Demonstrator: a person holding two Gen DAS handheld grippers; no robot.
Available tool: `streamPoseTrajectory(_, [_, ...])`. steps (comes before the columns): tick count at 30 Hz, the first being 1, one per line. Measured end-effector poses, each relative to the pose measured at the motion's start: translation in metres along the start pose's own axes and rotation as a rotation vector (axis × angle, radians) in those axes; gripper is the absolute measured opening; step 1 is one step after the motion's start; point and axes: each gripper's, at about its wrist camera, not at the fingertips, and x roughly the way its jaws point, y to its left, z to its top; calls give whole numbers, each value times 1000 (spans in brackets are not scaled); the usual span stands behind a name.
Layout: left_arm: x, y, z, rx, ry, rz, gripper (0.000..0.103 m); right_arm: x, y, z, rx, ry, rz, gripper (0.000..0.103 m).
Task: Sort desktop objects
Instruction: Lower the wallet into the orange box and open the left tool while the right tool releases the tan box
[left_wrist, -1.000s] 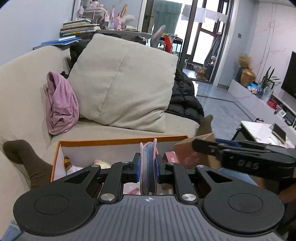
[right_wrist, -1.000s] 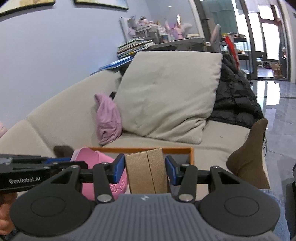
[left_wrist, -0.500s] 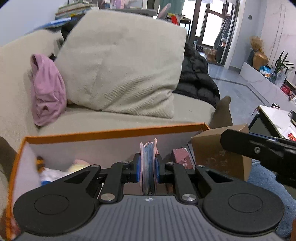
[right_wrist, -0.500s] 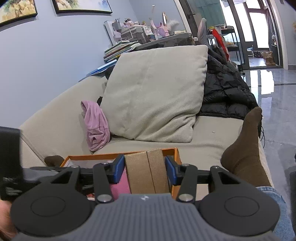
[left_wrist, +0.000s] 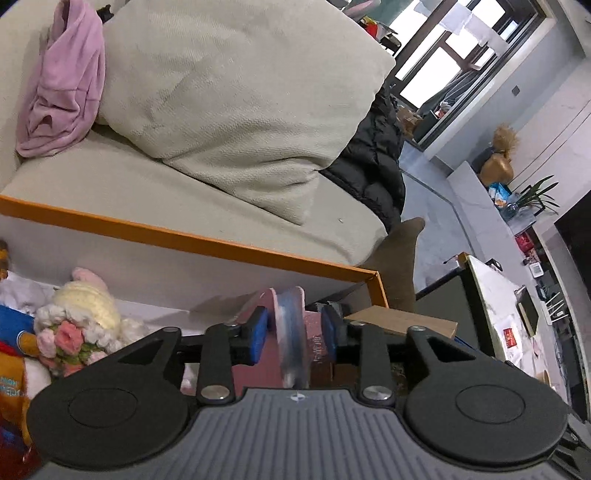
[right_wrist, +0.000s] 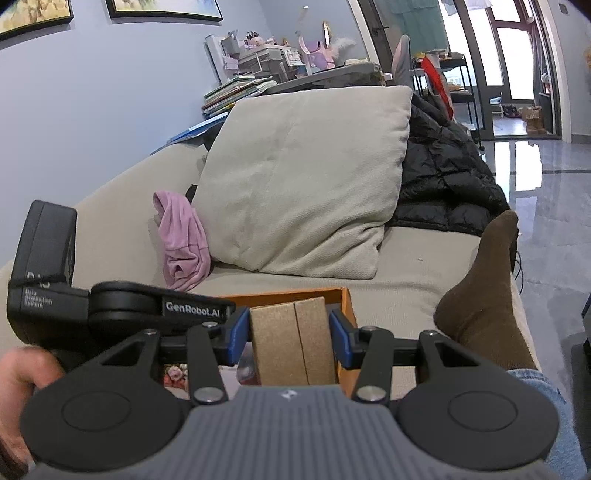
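My left gripper (left_wrist: 293, 330) hangs over the right end of the orange-rimmed white box (left_wrist: 184, 236), tilted down into it. Its jaws are opening: a thin pink and blue flat pack (left_wrist: 291, 325), blurred, stands between the blue pads with a gap on each side. My right gripper (right_wrist: 291, 332) is shut on a brown cardboard box (right_wrist: 291, 339) and holds it just over the near right corner of the orange box (right_wrist: 347, 306). That same cardboard box (left_wrist: 402, 321) shows at the right of the left wrist view.
A crocheted plush doll with flowers (left_wrist: 85, 314) and colourful packets lie in the orange box's left part. The box rests on a beige sofa with a big cushion (left_wrist: 240, 92), a pink cloth (left_wrist: 62, 85) and a black jacket (right_wrist: 443, 184). A person's socked foot (right_wrist: 480, 295) lies to the right.
The left gripper dipped into the orange box and rolled, and its jaws spread away from the flat pack they were clamping. The right gripper with the cardboard box stayed almost still.
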Motion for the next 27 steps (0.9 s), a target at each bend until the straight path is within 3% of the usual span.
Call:
streamPoseTrajectory(2, [-1, 4, 2, -19, 4, -11, 47, 0, 0, 0, 0, 0, 1, 49])
streamPoseTrajectory(8, [-5, 7, 5, -33, 4, -27, 47, -3, 5, 0, -14, -9, -9, 49])
streamPoseTrajectory(15, [-39, 10, 4, 10, -67, 27, 47, -7, 16, 6, -20, 3, 36, 49])
streamPoseTrajectory(23, [-96, 25, -9, 111, -168, 181, 47, 17, 66, 13, -101, 69, 110, 49])
streamPoseTrajectory(25, [-103, 31, -15, 137, -192, 239, 41, 34, 81, 11, -137, 122, 92, 49])
streamPoseTrajectory(27, [-106, 37, -21, 167, -206, 286, 41, 53, 93, 7, -188, 177, 38, 49])
